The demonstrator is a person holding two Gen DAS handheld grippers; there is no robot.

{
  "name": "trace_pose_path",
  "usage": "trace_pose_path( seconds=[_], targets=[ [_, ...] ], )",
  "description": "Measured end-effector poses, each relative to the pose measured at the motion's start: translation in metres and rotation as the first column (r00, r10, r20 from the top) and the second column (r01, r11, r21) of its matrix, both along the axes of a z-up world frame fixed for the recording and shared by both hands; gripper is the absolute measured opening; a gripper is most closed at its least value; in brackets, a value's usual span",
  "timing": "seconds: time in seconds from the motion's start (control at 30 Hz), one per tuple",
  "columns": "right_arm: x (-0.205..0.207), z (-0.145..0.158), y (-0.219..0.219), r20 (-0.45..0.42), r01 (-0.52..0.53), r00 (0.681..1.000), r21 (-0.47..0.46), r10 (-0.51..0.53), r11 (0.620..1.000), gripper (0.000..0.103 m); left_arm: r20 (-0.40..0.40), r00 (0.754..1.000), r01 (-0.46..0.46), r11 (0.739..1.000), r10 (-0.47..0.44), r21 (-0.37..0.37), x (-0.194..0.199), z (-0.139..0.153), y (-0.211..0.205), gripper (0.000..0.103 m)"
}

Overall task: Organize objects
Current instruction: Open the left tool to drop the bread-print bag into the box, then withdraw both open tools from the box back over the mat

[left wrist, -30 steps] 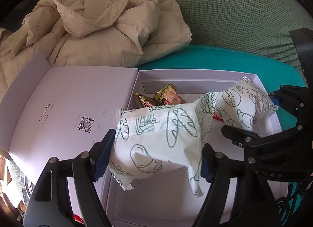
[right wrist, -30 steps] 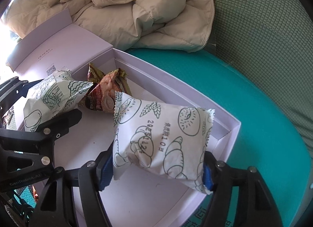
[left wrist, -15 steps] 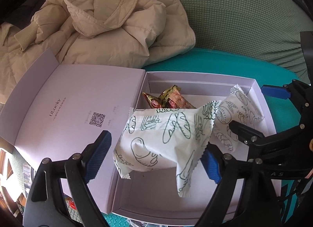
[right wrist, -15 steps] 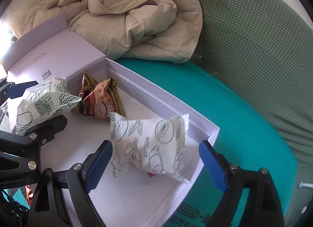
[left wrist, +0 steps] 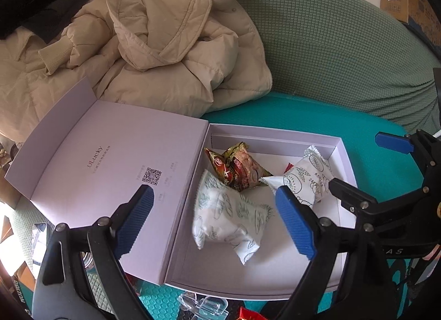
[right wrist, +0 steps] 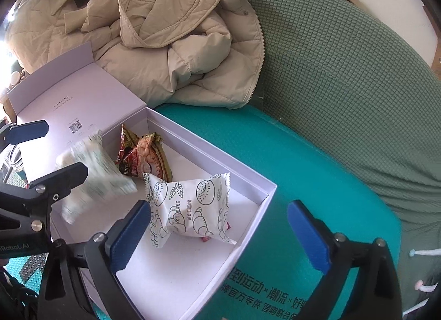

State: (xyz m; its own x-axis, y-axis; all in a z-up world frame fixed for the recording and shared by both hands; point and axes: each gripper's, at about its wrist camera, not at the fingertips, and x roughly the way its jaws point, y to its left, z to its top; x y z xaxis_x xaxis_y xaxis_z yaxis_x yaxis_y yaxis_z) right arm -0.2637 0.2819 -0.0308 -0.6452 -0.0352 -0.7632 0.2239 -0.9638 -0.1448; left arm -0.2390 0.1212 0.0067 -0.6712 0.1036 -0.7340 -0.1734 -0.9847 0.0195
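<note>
With both grippers hanging over the box (left wrist: 275,138), the count inside comes to two white packets and a small heap of red-and-gold snack wrappers (left wrist: 237,167) whose number I can't settle. Left gripper (left wrist: 215,223): jaws opening, blue pads wide, and the near packet (left wrist: 228,218) lies between them on the box floor, blurred, neither pad pressing on it. Right gripper (right wrist: 220,237): jaws opening too, spread very wide, one pad inside the box, the other out over the teal mat (right wrist: 289,160), and the second packet (right wrist: 190,207) lies flat in the right far corner, untouched. The wrappers sit at the far left of the box, touching both packets' ends. One lid (left wrist: 115,165) lies folded open flat to the left, its far flap raised. Open floor remains along the box's near side and near right corner. One beige jacket (left wrist: 165,58) is bunched just past the lid's far edge, resting against a green cushion (left wrist: 344,52). Clear plastic bits (left wrist: 204,303) lie just below the box's near wall.
</note>
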Motion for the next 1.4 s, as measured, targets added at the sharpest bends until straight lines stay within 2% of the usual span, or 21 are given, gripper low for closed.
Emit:
trace_pose_path(
  seconds=[0.27, 0.47, 0.7, 0.9, 1.07, 1.4],
  targets=[
    [0.016, 0.027, -0.002, -0.033, 0.006, 0.999, -0.029, -0.007, 1.000, 0.101, -0.013, 1.000, -0.025, 0.999, 0.026, 0.041, 0.012, 0.020, -0.018, 0.090],
    [0.026, 0.040, -0.013, -0.041, 0.004, 0.999, -0.039, -0.006, 0.999, 0.101, -0.053, 0.998, -0.027, 1.000, 0.028, 0.015, 0.025, 0.039, -0.028, 0.090],
    [0.042, 0.061, -0.024, -0.064, 0.000, 0.998, -0.065, -0.005, 0.998, 0.101, -0.091, 0.996, -0.026, 1.000, 0.028, 0.017, 0.045, 0.064, -0.044, 0.090],
    [0.061, 0.082, -0.039, -0.101, -0.032, 0.995, -0.076, 0.024, 0.997, 0.101, -0.114, 0.992, -0.053, 0.999, 0.052, -0.003, 0.065, 0.081, -0.063, 0.094],
    [0.077, 0.094, -0.056, -0.122, -0.065, 0.991, -0.071, 0.056, 0.995, 0.101, -0.070, 0.994, -0.086, 0.996, 0.087, 0.019, 0.077, 0.086, -0.085, 0.094],
    [0.116, 0.100, -0.100, -0.150, -0.193, 0.972, -0.071, 0.180, 0.979, 0.101, -0.069, 0.988, -0.139, 0.990, 0.139, 0.004, 0.112, 0.081, -0.123, 0.094]
  ],
)
